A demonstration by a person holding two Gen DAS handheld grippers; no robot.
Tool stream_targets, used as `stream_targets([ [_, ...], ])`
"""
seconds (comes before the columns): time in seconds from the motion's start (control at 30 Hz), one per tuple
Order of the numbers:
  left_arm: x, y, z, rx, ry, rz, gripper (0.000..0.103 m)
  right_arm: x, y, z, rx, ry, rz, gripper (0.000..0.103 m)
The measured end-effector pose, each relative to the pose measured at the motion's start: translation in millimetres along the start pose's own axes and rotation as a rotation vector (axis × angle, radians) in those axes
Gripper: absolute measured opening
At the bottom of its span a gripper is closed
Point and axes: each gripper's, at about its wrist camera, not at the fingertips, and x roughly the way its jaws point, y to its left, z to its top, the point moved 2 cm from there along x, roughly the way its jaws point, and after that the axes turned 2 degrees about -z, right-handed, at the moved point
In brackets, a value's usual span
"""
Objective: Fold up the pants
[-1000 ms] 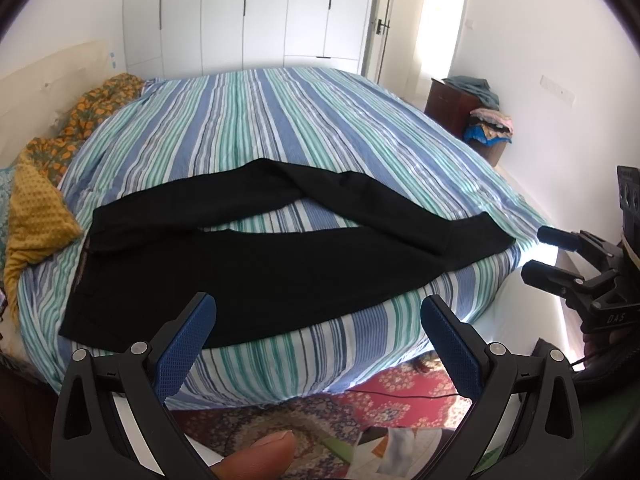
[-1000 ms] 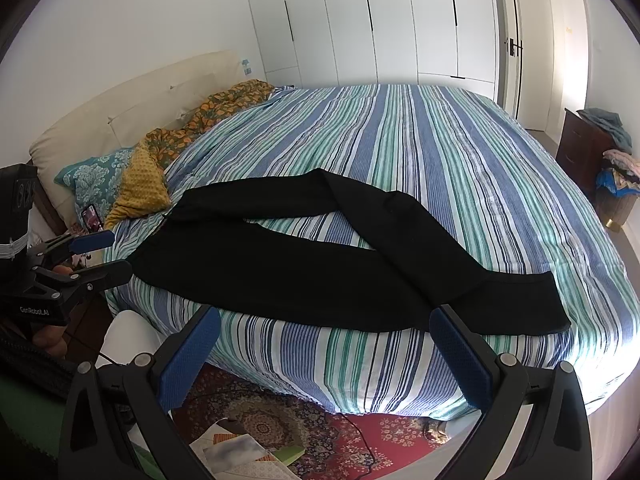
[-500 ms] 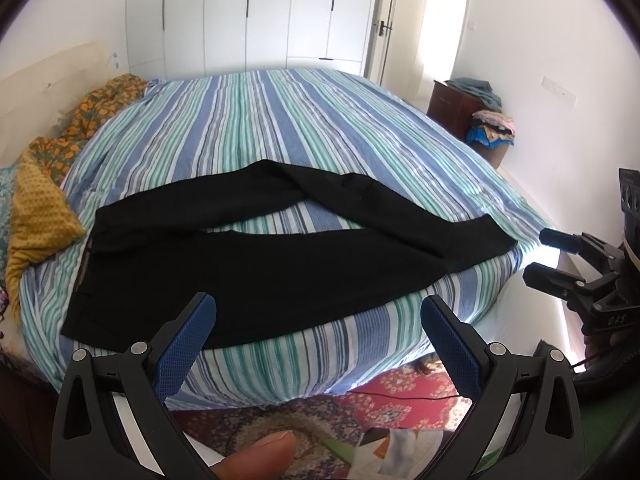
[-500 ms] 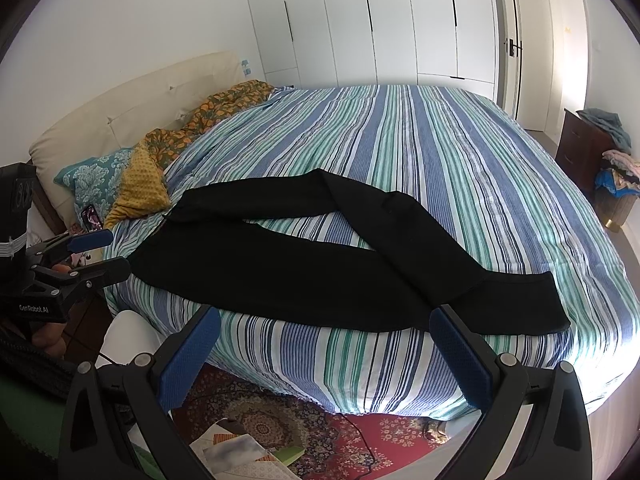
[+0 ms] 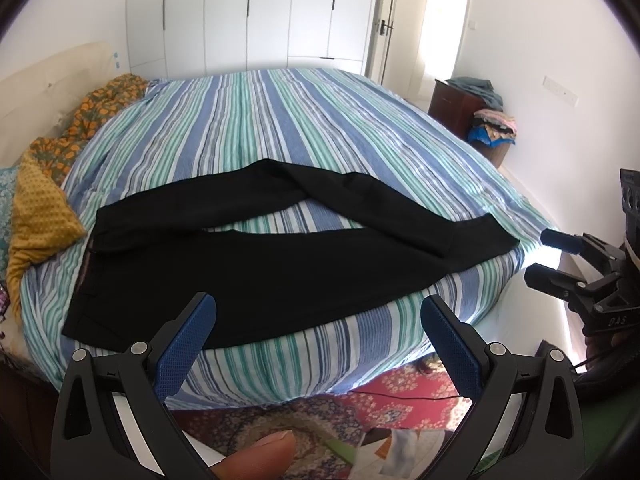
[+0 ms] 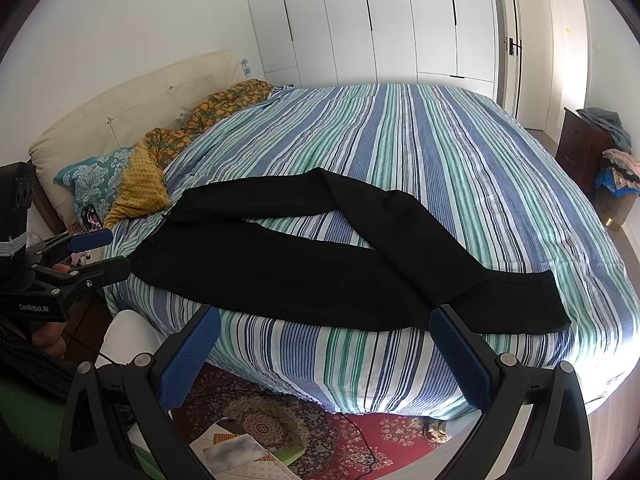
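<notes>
Pants (image 6: pixel 320 272), black, one pair, lying unfolded near the front edge of the striped bed (image 6: pixel 460 152), waistband toward the pillows (image 6: pixel 116 184), far leg bent across so the cuffs overlap. Left gripper (image 5: pixel 318 340) and right gripper (image 6: pixel 324 344), jaws spread wide on nothing, both hanging off the bed's near edge, clear of the cloth; folding judged not yet begun, approach in hand. Next move likely calls for pinching the bent leg and laying it squarely over the straight one.
</notes>
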Motion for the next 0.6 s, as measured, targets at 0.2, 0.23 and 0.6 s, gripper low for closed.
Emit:
stream_targets([
  [0.2, 0, 2, 1, -0.003, -0.001, 0.010, 0.102, 0, 0, 0, 0.000, 0.000, -0.001, 0.103],
  [0.23, 0, 4, 2, -0.007, -0.002, 0.013, 0.102, 0, 0, 0, 0.000, -0.001, 0.000, 0.103],
  [0.6, -1, 11, 5, -0.036, -0.017, 0.040, 0.102, 0, 0, 0, -0.001, -0.001, 0.000, 0.103],
])
